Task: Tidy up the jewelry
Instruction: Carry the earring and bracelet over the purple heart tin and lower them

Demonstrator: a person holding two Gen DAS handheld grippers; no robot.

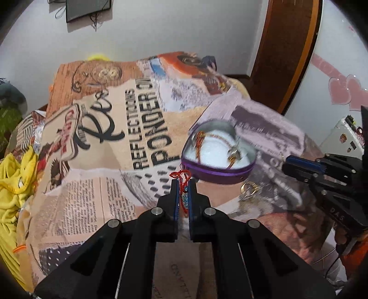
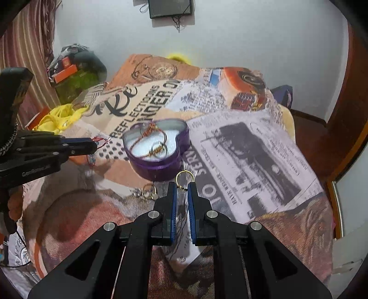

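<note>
A purple heart-shaped tin (image 1: 218,171) with a white lining stands open on the printed blanket, holding an orange cord and gold rings; it also shows in the right wrist view (image 2: 158,164). My left gripper (image 1: 183,184) is shut on a red thread bracelet (image 1: 181,176), just in front of and left of the tin; in the right wrist view it (image 2: 95,143) is held above the blanket. My right gripper (image 2: 182,186) is shut on a gold hoop ring (image 2: 184,176), just in front of the tin. More gold and silver rings (image 2: 148,192) lie on the blanket near the tin.
The printed blanket (image 2: 253,149) covers a bed. Yellow cloth (image 1: 13,174) lies at the left edge. A wall and a dark frame (image 2: 170,8) are behind. A wooden mirror frame (image 1: 289,53) stands at the right.
</note>
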